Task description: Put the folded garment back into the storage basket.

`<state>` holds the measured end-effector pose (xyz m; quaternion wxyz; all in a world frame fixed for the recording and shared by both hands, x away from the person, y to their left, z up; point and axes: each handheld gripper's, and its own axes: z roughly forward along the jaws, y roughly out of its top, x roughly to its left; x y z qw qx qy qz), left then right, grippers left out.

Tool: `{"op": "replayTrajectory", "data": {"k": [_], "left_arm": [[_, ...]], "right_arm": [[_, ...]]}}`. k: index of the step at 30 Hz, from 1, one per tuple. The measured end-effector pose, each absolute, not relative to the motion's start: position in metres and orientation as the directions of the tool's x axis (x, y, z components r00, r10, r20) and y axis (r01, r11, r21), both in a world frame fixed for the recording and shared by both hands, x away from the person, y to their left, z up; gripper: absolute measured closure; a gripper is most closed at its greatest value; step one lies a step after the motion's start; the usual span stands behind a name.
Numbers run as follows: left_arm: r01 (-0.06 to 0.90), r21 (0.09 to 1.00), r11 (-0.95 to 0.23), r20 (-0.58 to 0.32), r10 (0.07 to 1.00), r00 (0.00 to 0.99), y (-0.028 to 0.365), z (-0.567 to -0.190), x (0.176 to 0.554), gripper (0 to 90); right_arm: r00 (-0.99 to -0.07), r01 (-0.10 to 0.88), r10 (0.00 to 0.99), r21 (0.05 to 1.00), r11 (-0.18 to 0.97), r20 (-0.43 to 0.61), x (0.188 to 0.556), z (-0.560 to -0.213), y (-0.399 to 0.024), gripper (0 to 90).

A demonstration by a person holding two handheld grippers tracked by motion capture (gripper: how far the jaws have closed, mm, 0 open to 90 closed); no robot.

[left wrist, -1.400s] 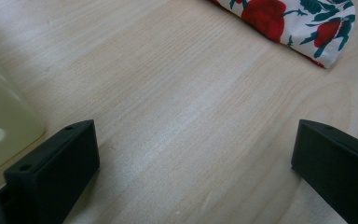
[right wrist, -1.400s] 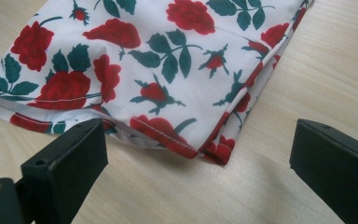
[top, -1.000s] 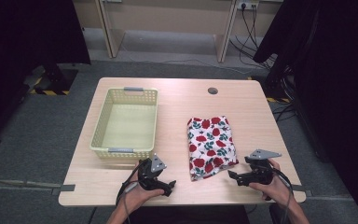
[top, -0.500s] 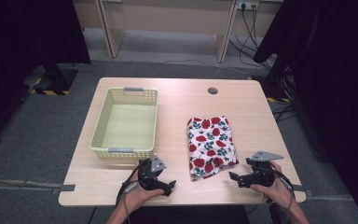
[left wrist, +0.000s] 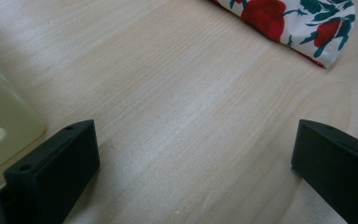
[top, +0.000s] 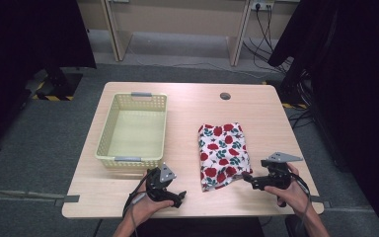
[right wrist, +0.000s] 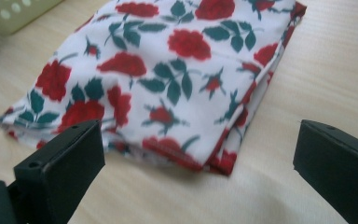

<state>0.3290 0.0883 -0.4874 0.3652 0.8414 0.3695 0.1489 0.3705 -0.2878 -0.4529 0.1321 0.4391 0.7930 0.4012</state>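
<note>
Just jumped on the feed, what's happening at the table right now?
A person holds a tool in each hand at the near edge of the table. The right tool is open and points at the near corner of the folded rose-print cloth, close to it but not yet gripping. The left tool is open too, resting low over bare wood in front of the yellow basket, which holds nothing. The cloth lies flat to the basket's right.

Table (top: 187, 103): light wood, round cable hole (top: 225, 96) near its far edge
Floor (top: 39, 148): grey carpet
Curtains (top: 355, 74): black, both sides
Far furniture: pale desk legs (top: 116, 34), cables (top: 266, 34) hanging
Tape (top: 49, 89): yellow-black, far left
</note>
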Motion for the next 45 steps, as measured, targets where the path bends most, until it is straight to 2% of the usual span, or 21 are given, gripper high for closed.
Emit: {"op": "replayTrajectory", "data": {"k": [14, 24, 30, 32, 35, 40, 45], "left_arm": [[0.514, 0.725, -0.459, -0.02, 0.732, 0.681, 0.089, -0.487, 0.328, 0.0], [0.514, 0.724, -0.459, -0.02, 0.732, 0.681, 0.089, -0.487, 0.328, 0.0], [0.514, 0.724, -0.459, -0.02, 0.731, 0.682, 0.089, -0.487, 0.328, 0.0], [0.514, 0.724, -0.459, -0.02, 0.731, 0.682, 0.089, -0.487, 0.328, 0.0], [0.514, 0.724, -0.459, -0.02, 0.731, 0.682, 0.089, -0.487, 0.328, 0.0], [0.514, 0.725, -0.458, -0.021, 0.731, 0.682, 0.089, -0.488, 0.328, 0.0], [0.514, 0.725, -0.459, -0.02, 0.731, 0.682, 0.089, -0.488, 0.328, 0.0]], "right_arm": [[-0.527, 0.648, 0.84, 0.7, 0.3, 0.128, 0.431, -0.456, -0.257, 2.1], [-0.481, 0.698, 0.86, 0.668, 0.26, 0.168, 0.465, -0.46, -0.239, 1.9], [-0.496, 0.711, 0.857, 0.632, 0.309, 0.139, 0.471, -0.468, -0.225, 0.3], [-0.534, 0.678, 0.843, 0.631, 0.377, 0.07, 0.469, -0.471, -0.22, 0.3], [-0.538, 0.668, 0.842, 0.629, 0.398, 0.038, 0.468, -0.473, -0.217, 0.4], [-0.548, 0.658, 0.836, 0.633, 0.407, 0.032, 0.466, -0.471, -0.217, 7.1], [-0.558, 0.656, 0.829, 0.631, 0.414, 0.035, 0.466, -0.471, -0.217, 4.7]]}}
